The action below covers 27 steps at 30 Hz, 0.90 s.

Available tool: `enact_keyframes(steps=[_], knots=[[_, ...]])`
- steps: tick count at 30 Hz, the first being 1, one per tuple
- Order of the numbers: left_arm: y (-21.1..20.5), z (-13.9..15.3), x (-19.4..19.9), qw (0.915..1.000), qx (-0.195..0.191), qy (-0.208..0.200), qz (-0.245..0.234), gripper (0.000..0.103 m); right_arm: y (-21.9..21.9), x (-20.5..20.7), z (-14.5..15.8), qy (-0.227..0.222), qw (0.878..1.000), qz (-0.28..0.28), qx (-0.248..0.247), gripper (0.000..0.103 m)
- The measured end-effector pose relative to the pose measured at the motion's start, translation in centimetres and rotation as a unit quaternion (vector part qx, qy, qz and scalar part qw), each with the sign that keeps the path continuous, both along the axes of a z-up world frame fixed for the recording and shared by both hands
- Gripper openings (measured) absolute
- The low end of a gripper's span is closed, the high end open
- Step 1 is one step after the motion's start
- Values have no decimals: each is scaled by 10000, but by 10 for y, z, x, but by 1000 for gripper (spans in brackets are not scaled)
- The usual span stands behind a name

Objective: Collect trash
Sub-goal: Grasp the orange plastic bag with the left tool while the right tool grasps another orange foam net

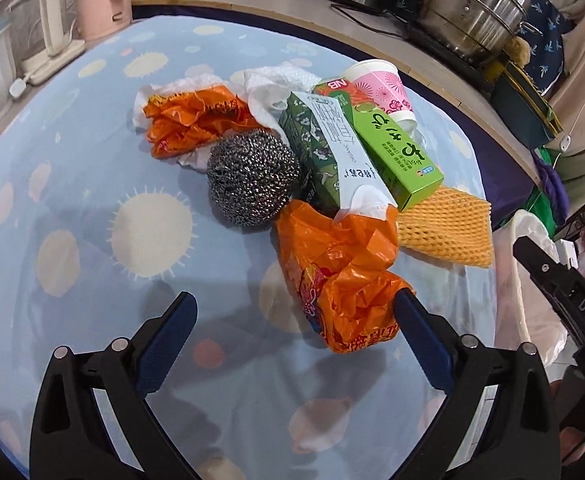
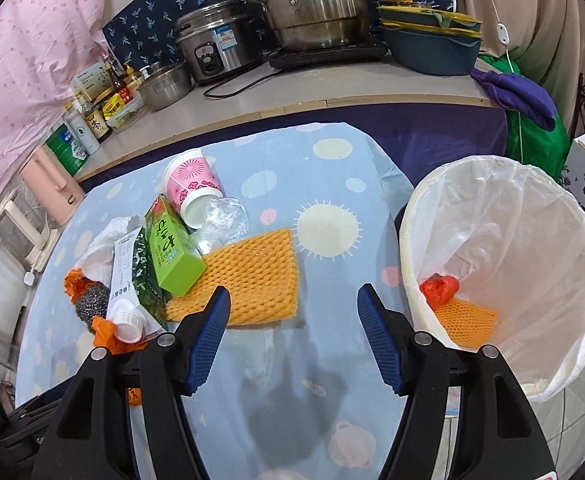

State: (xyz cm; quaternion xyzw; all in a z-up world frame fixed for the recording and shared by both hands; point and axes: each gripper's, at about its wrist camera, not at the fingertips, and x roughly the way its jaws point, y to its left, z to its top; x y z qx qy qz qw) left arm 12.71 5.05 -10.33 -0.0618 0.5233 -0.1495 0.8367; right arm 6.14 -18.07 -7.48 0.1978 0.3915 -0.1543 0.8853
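Left tool (image 1: 295, 309): jaws wide apart above the tabletop, nothing between them; the right-hand pad sits just beside the near orange plastic bag (image 1: 342, 276), contact unclear.
Right tool (image 2: 294, 303): jaws apart and empty, low centre of the right wrist view, its left pad in front of the near edge of the yellow foam net (image 2: 256, 276).
Tabletop (image 1: 92, 184): covered by a pale blue cloth printed with suns and dots.
Trash pile: centre of the left wrist view; steel wool scourer (image 1: 252, 176) beside a dark green carton (image 1: 324, 152), a light green box (image 1: 396, 152) leaning on the carton, a pink paper cup (image 1: 380, 88) lying on its side behind them, crumpled white paper (image 1: 268, 88) and a second orange bag (image 1: 192, 120) at upper left.
Clear plastic wrap (image 2: 224, 216): just beside the cup's mouth.
Waste bin (image 2: 412, 240): right of the right wrist view, lined with a white bag, holding a red crumpled piece (image 2: 438, 287) and another foam net (image 2: 466, 322).
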Motion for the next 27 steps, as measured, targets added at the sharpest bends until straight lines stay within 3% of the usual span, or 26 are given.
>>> enact_keyframes(steps=[5,8,10,14,16,18,20,21,27], knots=[[-6,-7,5,10000,-64,6,-66,93,-4,14,-14,116,9999,23,99,64],[-9,-10,8,9994,-217,99,-236,79,-7,21,-23,201,9997,31,145,64],[-10,-12,10,9985,-354,197,-361,64,-9,25,-28,236,9995,35,181,64],[-13,-12,10,9965,-545,325,-552,48,-8,34,-35,306,9991,142,262,62],[-14,-10,9,9963,-539,304,-593,39,-5,37,-38,345,9988,243,256,52],[-14,-7,7,9960,-553,309,-630,33,-1,39,-41,424,9980,378,278,26],[-13,-4,6,9959,-553,305,-653,29,2,37,-41,433,9979,411,235,18],[-13,-3,4,9959,-534,305,-660,22,4,34,-40,403,9981,417,226,12],[-9,3,-4,9957,-525,306,-694,21,2,11,-21,115,9987,382,307,9]])
